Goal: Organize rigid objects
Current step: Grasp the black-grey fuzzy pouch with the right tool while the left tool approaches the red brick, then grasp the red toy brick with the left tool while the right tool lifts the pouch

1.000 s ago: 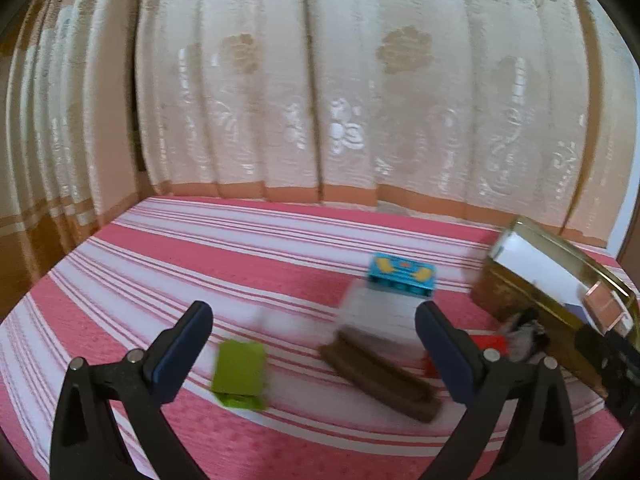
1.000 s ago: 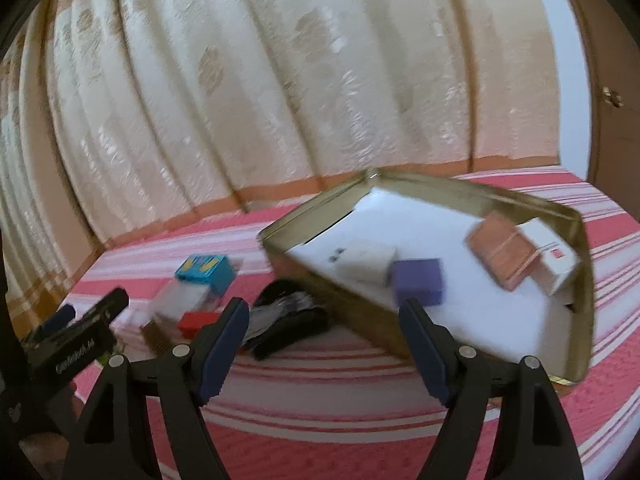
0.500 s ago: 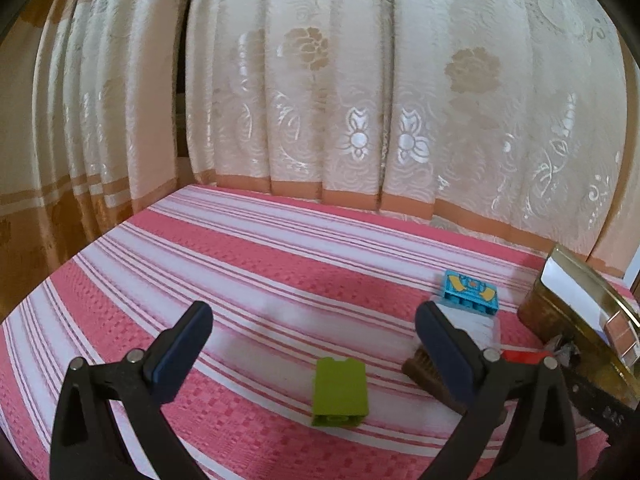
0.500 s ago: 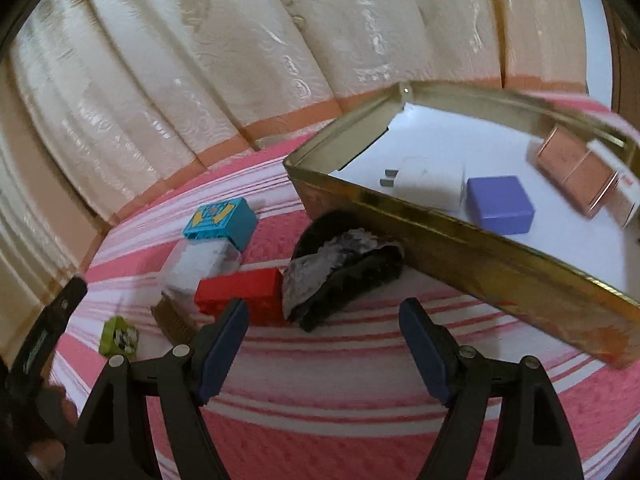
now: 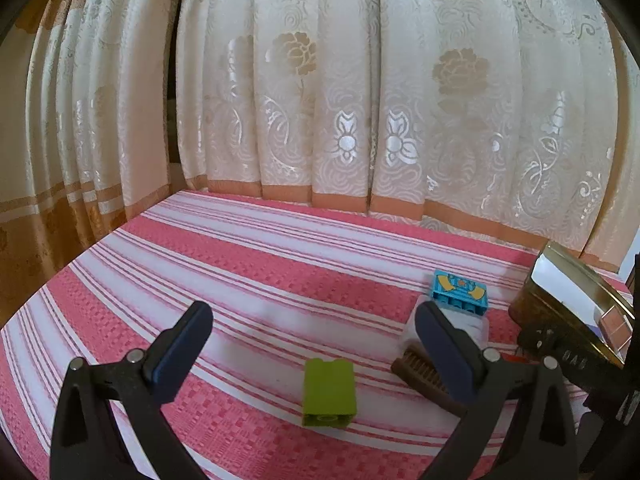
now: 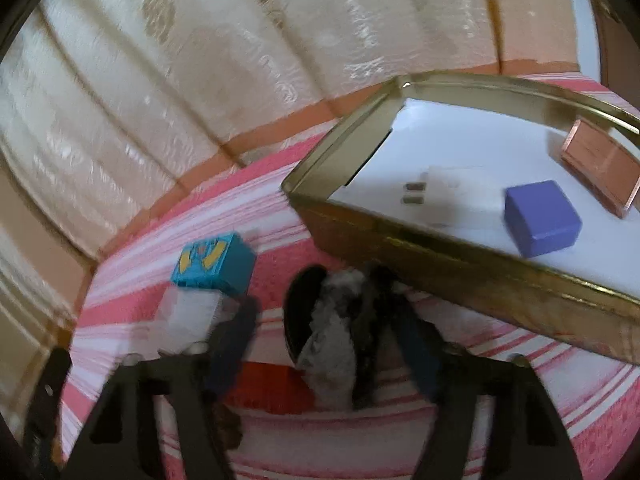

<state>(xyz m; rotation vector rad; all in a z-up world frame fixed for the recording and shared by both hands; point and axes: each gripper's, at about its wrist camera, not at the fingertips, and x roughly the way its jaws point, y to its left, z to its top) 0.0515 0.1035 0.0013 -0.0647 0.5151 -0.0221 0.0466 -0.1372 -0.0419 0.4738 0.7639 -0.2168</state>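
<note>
The black-and-grey clip (image 6: 336,328) lies against the near wall of the gold tin (image 6: 460,268), between my right tongs (image 6: 326,344), which are closing but not yet gripping. They may snag the red brick (image 6: 272,388) beside it. My left tongs (image 5: 312,344) hang wide open, empty.

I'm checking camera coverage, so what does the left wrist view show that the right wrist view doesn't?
Only the left wrist view shows the green block on the striped cloth and the open left gripper, empty.

Only the right wrist view shows the inside of the gold tin: purple cube, white charger, pink case. It also shows the right gripper closing around the black-and-white shell-shaped object, and the red block.

Both show the blue block, the white box, the tin and the curtain.
</note>
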